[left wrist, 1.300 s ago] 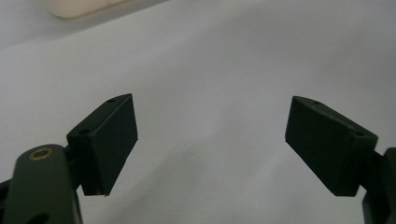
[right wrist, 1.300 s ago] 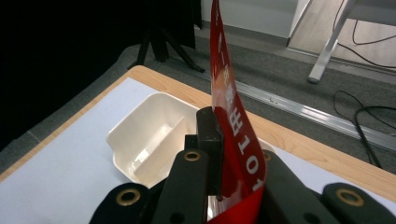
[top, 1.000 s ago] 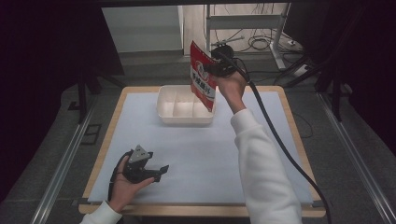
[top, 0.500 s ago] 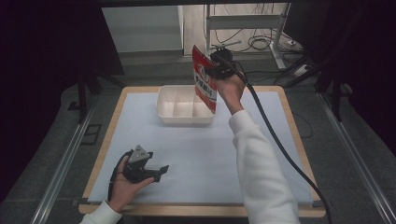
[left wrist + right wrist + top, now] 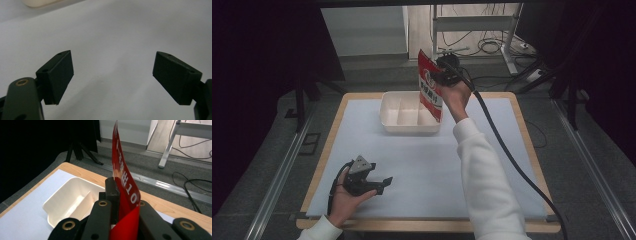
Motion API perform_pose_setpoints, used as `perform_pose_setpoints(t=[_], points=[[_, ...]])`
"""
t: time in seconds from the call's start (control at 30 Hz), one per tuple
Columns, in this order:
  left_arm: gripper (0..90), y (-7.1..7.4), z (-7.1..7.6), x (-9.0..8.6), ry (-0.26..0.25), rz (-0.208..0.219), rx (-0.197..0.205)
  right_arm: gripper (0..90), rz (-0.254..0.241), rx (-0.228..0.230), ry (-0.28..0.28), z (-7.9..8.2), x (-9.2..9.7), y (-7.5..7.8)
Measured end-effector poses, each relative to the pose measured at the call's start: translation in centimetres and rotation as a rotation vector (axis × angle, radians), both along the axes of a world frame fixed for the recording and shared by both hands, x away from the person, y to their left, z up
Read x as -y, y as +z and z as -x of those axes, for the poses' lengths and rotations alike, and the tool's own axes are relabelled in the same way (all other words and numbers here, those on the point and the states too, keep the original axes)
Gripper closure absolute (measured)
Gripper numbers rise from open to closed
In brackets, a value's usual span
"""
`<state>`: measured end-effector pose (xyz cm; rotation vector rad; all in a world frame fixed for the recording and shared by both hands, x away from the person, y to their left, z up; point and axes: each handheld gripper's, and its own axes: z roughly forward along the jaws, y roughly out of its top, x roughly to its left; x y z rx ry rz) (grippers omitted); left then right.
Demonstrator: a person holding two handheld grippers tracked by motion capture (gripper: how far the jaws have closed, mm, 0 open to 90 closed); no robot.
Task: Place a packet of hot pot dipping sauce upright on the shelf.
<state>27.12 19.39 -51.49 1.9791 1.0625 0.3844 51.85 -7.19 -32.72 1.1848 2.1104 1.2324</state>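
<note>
Here, the right gripper (image 5: 443, 76) is clamped on a red, flat plastic snack pouch with white lettering (image 5: 430, 86); in the right gripper view its black jaws press the pouch (image 5: 124, 187) from both sides, and the film stands upright and curls above them. In the high view the pouch hangs from the gripper at about twelve o'clock on the table, its lower edge over the three o'clock end of a cream, rectangular plastic tray with dividers (image 5: 393, 116); whether the pouch touches the tray cannot be told. The tray (image 5: 62, 200) sits on a pale blue mat (image 5: 422, 170) that covers a light wooden table (image 5: 532, 150). A white sleeve (image 5: 484, 185) runs from the six o'clock edge up to the right hand. At about seven o'clock, well apart from the tray, the left gripper (image 5: 383, 183) rests low over the mat, and in the left gripper view its jaws stand wide apart with nothing between them above the bare mat (image 5: 112, 37).
</note>
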Motion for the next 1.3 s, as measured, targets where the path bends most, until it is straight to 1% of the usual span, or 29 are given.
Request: perform_pose_setpoints(t=[0.17,0.33,0.4,0.43,0.53,0.67,0.87,0.93,1.07,1.3], points=[[16.3,0.0,0.0,0.0,0.001,0.002,0.001,88.5,-0.003,0.016,-0.010,0.0,0.0,-0.5],[16.3,0.0,0.0,0.0,0.002,0.003,-0.001,88.5,-0.015,0.014,-0.019,0.0,0.5,-1.4],[16.3,0.0,0.0,0.0,-0.003,-0.003,-0.003,88.5,-0.016,0.012,-0.021,0.0,0.6,-1.6],[16.3,0.0,0.0,0.0,-0.003,-0.005,-0.004,88.6,-0.017,0.009,-0.021,0.0,0.8,-2.0],[16.3,0.0,0.0,-0.1,-0.003,-0.007,-0.004,88.5,-0.018,0.007,-0.018,0.0,0.9,-2.3],[16.3,0.0,0.0,0.0,-0.005,-0.010,-0.004,88.5,0.002,-0.018,-0.008,0.1,1.1,-3.1],[16.3,0.0,0.0,0.0,-0.004,-0.008,-0.003,88.4,0.012,-0.044,0.005,0.0,1.1,-3.9],[16.3,0.0,0.0,0.0,-0.005,-0.010,-0.004,88.3,0.018,-0.062,0.015,-0.1,1.1,-4.2],[16.3,0.0,0.0,0.0,-0.006,-0.011,-0.005,87.9,0.023,-0.074,0.026,0.0,1.0,-4.2],[16.3,0.0,0.0,0.0,-0.006,-0.010,-0.004,85.9,0.038,-0.081,0.048,0.0,1.3,-4.1]])
